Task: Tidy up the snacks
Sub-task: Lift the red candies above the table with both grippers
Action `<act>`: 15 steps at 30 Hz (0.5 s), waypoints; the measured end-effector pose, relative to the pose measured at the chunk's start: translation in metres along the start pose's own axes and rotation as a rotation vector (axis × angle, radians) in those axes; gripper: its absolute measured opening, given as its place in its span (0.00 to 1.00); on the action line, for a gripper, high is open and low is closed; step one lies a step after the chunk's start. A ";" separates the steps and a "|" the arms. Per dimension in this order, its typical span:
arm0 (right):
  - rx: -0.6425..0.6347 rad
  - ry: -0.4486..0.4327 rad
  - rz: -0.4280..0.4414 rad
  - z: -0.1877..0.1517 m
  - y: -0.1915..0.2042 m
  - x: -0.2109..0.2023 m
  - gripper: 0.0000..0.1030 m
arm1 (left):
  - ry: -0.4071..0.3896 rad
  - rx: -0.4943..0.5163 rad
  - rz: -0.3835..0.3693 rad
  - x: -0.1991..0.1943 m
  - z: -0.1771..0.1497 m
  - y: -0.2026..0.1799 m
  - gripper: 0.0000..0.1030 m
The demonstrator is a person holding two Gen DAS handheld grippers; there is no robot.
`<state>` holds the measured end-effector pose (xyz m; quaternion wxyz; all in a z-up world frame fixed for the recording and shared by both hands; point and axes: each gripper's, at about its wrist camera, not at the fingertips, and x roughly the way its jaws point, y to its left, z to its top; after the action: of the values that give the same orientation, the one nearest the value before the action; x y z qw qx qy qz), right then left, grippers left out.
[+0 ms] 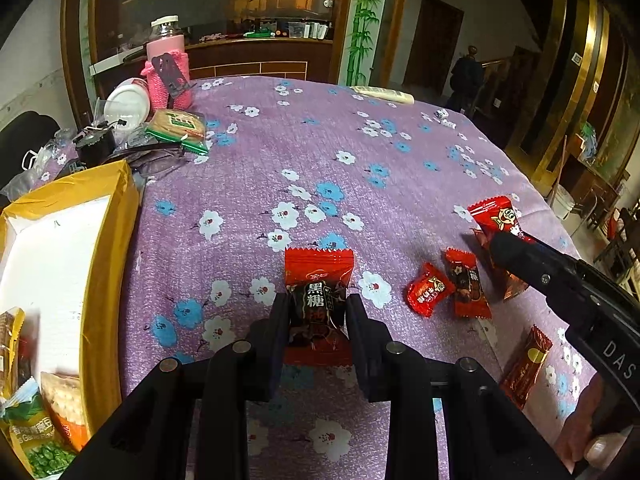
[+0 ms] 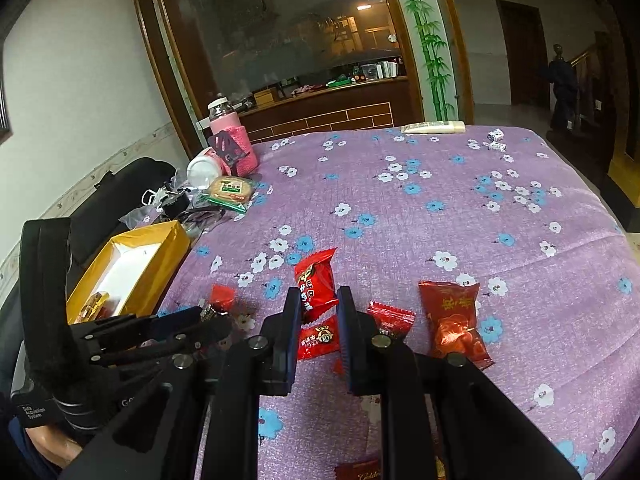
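**Both tools clamped on red snack packets**

The yellow box (image 1: pixel 108 240) lies left of the left tool (image 1: pixel 318 308), which grips a red packet (image 1: pixel 318 280) printed "黑糖" above the surface (image 1: pixel 360 168). The right tool (image 2: pixel 319 304) pinches a red pig-face candy (image 2: pixel 316 284); its body reads "DAS".

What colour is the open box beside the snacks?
Yellow box with white inside, clearest in the left wrist view.

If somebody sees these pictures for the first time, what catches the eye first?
Probably the red candy packets: the left gripper is shut on a red-and-black candy, and the right gripper clamps a red candy. Both are over the purple flowered tablecloth; a yellow box sits at its left edge.
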<state>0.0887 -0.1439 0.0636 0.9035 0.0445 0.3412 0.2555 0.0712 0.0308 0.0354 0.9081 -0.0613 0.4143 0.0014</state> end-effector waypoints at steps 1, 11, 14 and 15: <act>-0.001 -0.001 0.007 0.000 0.001 0.000 0.16 | -0.014 0.004 0.009 -0.002 0.000 -0.001 0.28; -0.034 -0.004 0.019 -0.003 0.013 -0.001 0.16 | -0.102 0.063 0.087 -0.014 -0.002 -0.010 0.28; -0.032 -0.004 0.016 -0.003 0.013 0.000 0.16 | -0.130 0.081 0.109 -0.017 -0.002 -0.013 0.28; -0.032 -0.003 0.015 -0.004 0.012 0.001 0.16 | -0.138 0.085 0.119 -0.018 -0.002 -0.013 0.28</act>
<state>0.0817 -0.1328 0.0634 0.9026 0.0332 0.3355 0.2677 0.0585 0.0187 0.0485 0.9346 0.0020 0.3533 0.0420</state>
